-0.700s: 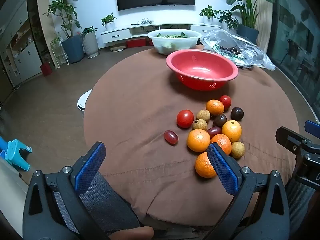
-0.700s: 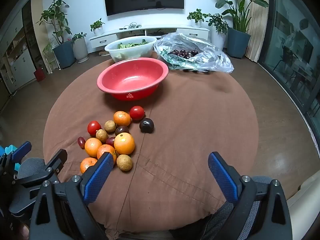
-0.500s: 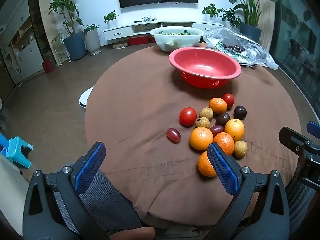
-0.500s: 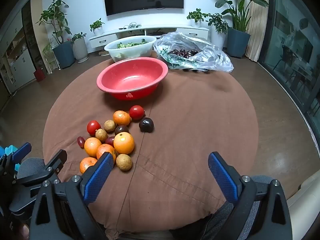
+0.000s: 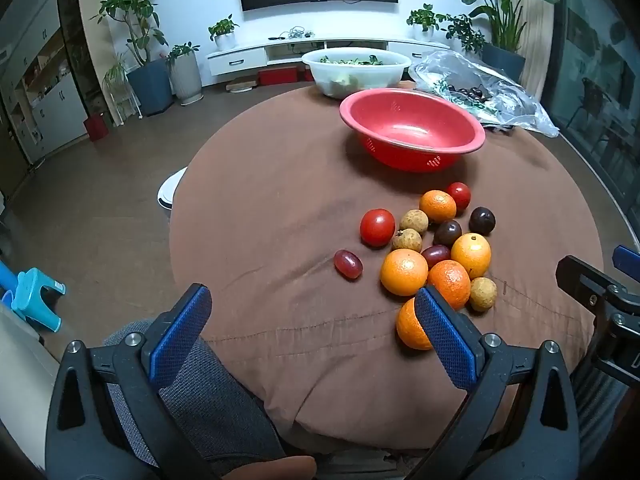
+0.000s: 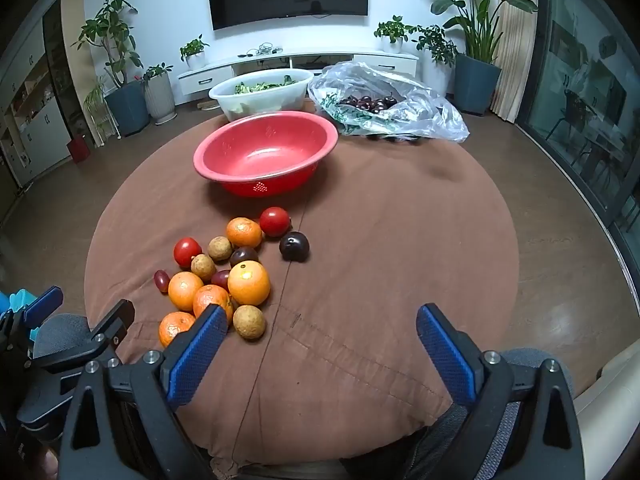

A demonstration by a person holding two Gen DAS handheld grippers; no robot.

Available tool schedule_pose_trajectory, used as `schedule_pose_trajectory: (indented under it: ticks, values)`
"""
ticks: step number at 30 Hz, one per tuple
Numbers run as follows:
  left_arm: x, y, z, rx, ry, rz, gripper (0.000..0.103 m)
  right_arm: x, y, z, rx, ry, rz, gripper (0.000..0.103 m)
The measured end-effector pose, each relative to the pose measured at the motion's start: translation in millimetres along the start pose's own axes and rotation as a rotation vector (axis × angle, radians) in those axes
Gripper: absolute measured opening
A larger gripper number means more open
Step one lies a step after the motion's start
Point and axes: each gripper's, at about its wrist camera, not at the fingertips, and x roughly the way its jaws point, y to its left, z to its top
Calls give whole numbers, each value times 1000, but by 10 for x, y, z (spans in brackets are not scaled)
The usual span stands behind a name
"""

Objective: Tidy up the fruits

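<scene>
Loose fruit heaped near the table's front edge, nothing sorted yet.

The round brown table [image 6: 400, 240] carries an empty red bowl [image 6: 264, 156] just beyond the fruit pile [image 6: 224, 276], probably the collecting place. Farther off, a white basin [image 6: 262, 92] holds greens; to its right a plastic bag [image 6: 384, 108] holds dark cherries. The left gripper [image 5: 312, 320] and right gripper [image 6: 320, 344] both hover near, jaws spread wide, gripping nothing.

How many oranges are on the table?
5: one nearest the red bowl, a large one mid-pile, two beside it, one nearest the camera.
</scene>
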Motion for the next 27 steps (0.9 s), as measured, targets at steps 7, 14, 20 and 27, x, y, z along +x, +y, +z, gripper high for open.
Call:
schedule_pose_trajectory:
  ticks: [7,14,20,27]
  values:
    - [12,0,-5,0,9,8,103,10,29,12,1,-1,-2,98]
    - [57,-10,-7,1,20,16,103,6,23,16,2,-4,0,98]
    - [73,-15,-9,1,24,16,103,3,23,17,2,-4,0,98]
    - [73,-26,-10,3,27,13,103,4,22,17,3,-5,1,98]
